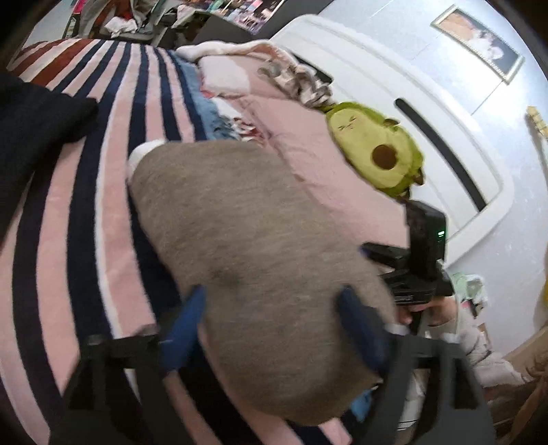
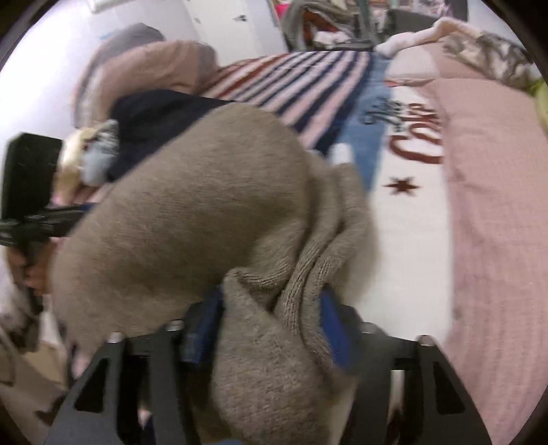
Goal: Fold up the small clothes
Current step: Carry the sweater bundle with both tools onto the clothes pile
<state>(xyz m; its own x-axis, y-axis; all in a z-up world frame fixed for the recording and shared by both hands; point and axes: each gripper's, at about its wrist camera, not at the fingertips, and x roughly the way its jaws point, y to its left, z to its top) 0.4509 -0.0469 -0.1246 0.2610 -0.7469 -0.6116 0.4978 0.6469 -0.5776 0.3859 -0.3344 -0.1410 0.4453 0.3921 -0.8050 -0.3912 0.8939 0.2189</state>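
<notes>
A grey-brown knit sweater (image 1: 246, 246) is held up over the bed between both grippers. In the left wrist view my left gripper (image 1: 274, 308) has its blue pads on either side of the sweater's edge, the cloth bunched between them. In the right wrist view my right gripper (image 2: 270, 321) is shut on a thick bunch of the same sweater (image 2: 191, 219), its ribbed hem folded between the blue pads. The right gripper also shows in the left wrist view (image 1: 411, 270), at the sweater's far edge. The left gripper shows in the right wrist view (image 2: 30, 205).
The bed has a pink, white and navy striped blanket (image 1: 85, 191) and a pink cover (image 2: 496, 191). A dark navy garment (image 2: 161, 116) lies beyond the sweater. An avocado plush (image 1: 373, 150) sits by the white headboard (image 1: 445, 113). Clothes are piled past the bed (image 2: 325, 24).
</notes>
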